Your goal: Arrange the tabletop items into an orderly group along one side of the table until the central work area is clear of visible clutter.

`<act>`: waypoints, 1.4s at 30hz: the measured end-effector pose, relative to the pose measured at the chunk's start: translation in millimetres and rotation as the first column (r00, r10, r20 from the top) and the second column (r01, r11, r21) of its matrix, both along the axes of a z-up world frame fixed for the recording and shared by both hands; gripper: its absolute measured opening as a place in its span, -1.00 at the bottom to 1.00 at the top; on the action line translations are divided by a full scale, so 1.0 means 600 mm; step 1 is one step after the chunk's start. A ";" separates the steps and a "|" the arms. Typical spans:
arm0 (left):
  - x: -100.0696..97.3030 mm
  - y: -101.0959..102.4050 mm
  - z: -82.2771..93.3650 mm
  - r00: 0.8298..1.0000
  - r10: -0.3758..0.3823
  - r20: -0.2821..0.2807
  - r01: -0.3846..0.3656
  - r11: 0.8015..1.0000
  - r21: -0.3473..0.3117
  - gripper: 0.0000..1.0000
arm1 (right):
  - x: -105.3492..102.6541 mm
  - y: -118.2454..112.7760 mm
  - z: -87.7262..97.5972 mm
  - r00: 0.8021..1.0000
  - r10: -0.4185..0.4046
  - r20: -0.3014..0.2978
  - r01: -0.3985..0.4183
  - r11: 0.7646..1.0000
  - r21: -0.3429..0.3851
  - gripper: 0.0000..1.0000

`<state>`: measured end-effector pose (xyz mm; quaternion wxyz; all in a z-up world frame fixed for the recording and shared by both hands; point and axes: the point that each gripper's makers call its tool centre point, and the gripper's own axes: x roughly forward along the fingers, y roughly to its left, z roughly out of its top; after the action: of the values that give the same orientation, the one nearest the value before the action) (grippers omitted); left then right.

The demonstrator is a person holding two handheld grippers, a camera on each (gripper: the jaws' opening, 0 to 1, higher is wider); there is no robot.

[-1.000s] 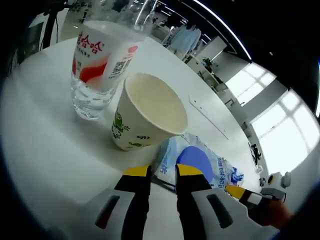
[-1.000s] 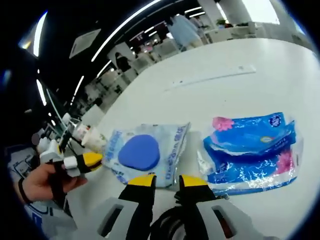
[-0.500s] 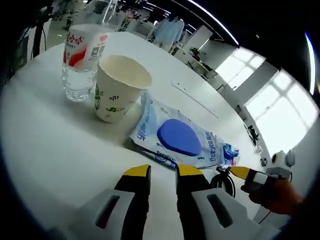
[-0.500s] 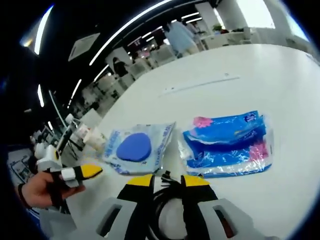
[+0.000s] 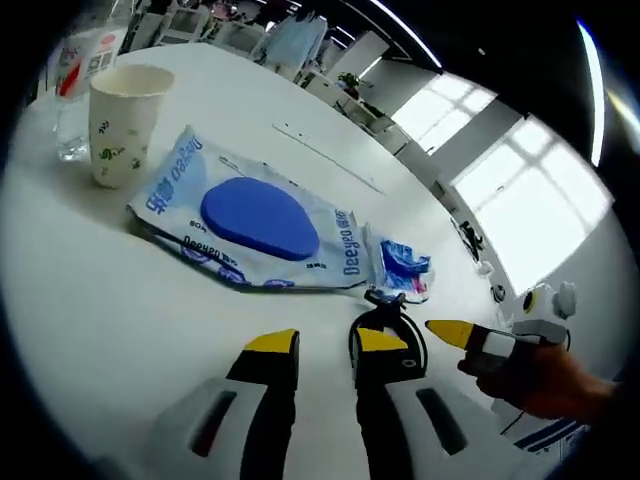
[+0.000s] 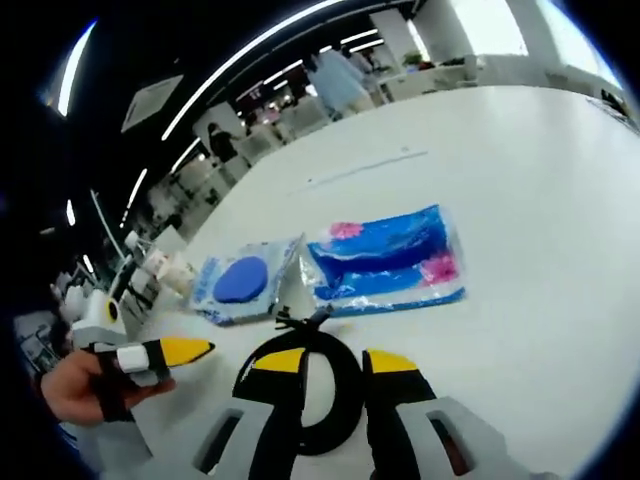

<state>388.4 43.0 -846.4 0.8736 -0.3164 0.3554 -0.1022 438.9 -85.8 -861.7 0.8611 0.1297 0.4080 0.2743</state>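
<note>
One paper cup [image 5: 122, 118], one bottle [image 5: 72, 85] and one wipes pack [image 5: 252, 226] reading "Deeyeo" lie ahead of my left gripper [image 5: 325, 343], jaws slightly parted, empty. Right gripper view: one blue tissue pack [image 6: 387, 262], one black cable coil [image 6: 305, 388] between my right gripper [image 6: 335, 362]'s parted jaws, unheld.

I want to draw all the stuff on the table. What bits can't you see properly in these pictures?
- Black cable coil: right gripper view, its sides covered by that gripper's jaws.
- Water bottle: left gripper view, top cut off by the edge, partly behind the paper cup.
- Blue tissue pack: left gripper view, mostly behind the wipes pack.
- Cup and bottle: right gripper view, too small.
</note>
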 end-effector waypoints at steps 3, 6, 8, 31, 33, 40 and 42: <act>-0.001 -0.023 -0.008 0.999 -0.032 -0.012 0.032 0.999 0.002 -0.65 | -0.003 0.000 -0.007 1.000 0.000 -0.010 0.000 1.000 -0.003 -0.64; -0.006 -0.045 -0.014 0.998 -0.063 -0.024 0.063 0.998 0.006 -0.70 | -0.013 -0.001 -0.017 1.000 0.007 -0.023 -0.007 1.000 -0.014 -0.69; -0.009 -0.056 -0.016 0.996 -0.082 -0.023 0.082 0.996 0.016 -0.77 | -0.016 -0.001 -0.021 1.000 0.005 -0.029 -0.006 1.000 -0.015 -0.74; -0.020 -0.046 -0.020 0.994 -0.102 -0.043 0.106 0.990 0.088 -1.00 | -0.032 0.032 -0.022 0.998 0.054 -0.024 -0.054 0.998 -0.012 -0.97; -0.022 -0.047 -0.019 0.994 -0.099 -0.045 0.103 0.991 0.084 -1.00 | -0.027 0.030 -0.025 0.998 0.048 -0.028 -0.049 0.999 -0.011 -0.95; -0.046 -0.033 -0.011 0.994 -0.098 -0.045 0.101 0.992 0.074 -0.85 | -0.048 0.011 -0.007 0.999 0.039 -0.017 -0.039 0.999 -0.022 -0.73; -0.057 -0.018 -0.006 0.995 -0.098 -0.034 0.100 0.992 0.082 -0.83 | -0.051 0.001 -0.002 0.999 0.047 0.003 -0.047 0.998 -0.030 -0.71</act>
<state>354.3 32.0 -850.2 0.8745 -0.2631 0.3877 -0.1256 408.0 -85.0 -863.0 0.8571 0.1067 0.4133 0.2884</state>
